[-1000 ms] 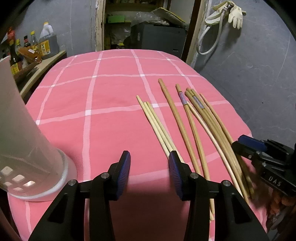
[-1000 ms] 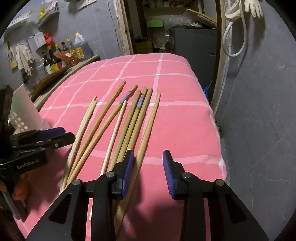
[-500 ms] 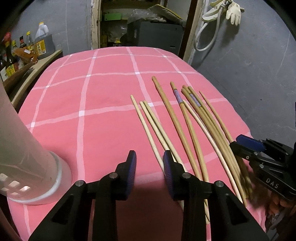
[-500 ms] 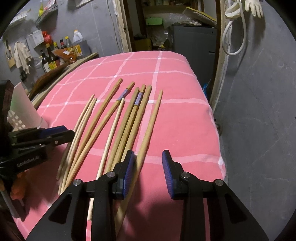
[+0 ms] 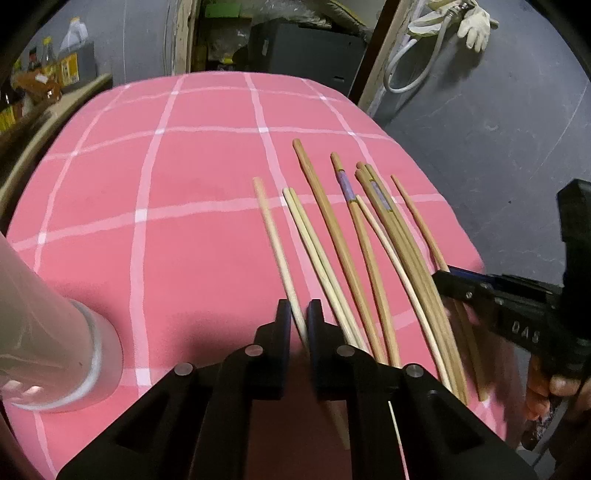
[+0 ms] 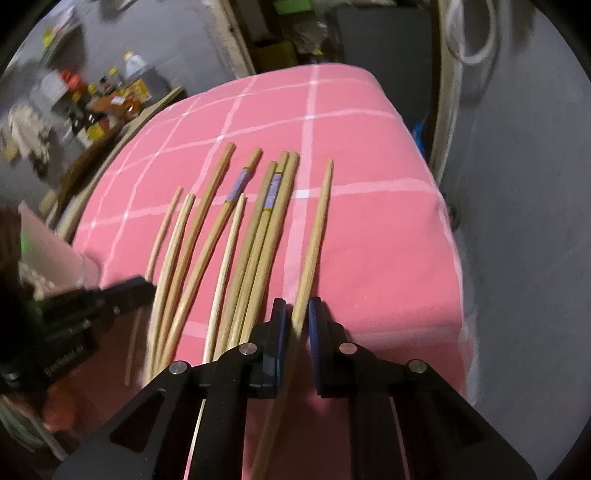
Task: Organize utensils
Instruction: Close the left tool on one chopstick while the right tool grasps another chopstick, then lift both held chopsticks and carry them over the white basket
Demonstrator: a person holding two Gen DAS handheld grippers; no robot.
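Several wooden chopsticks lie side by side on the pink checked tablecloth (image 5: 184, 221). My left gripper (image 5: 298, 314) is shut on the leftmost pale chopstick (image 5: 275, 243). My right gripper (image 6: 296, 315) is shut on the rightmost brown chopstick (image 6: 316, 236). Two darker chopsticks carry purple bands (image 6: 238, 188). A white perforated utensil holder (image 5: 40, 332) stands at the table's near left corner; it also shows in the right wrist view (image 6: 48, 254). The right gripper's body shows in the left wrist view (image 5: 517, 317), and the left gripper's in the right wrist view (image 6: 74, 310).
A wooden shelf with oil and sauce bottles (image 6: 99, 99) stands left of the table. A dark cabinet (image 5: 303, 51) is behind it. A hose and a white glove (image 5: 472, 22) hang on the grey wall at right. The table edge drops off on the right (image 6: 454, 258).
Both grippers moved forward and closed, the left on the leftmost pale chopstick and the right on the rightmost brown chopstick. One second ago both were open.
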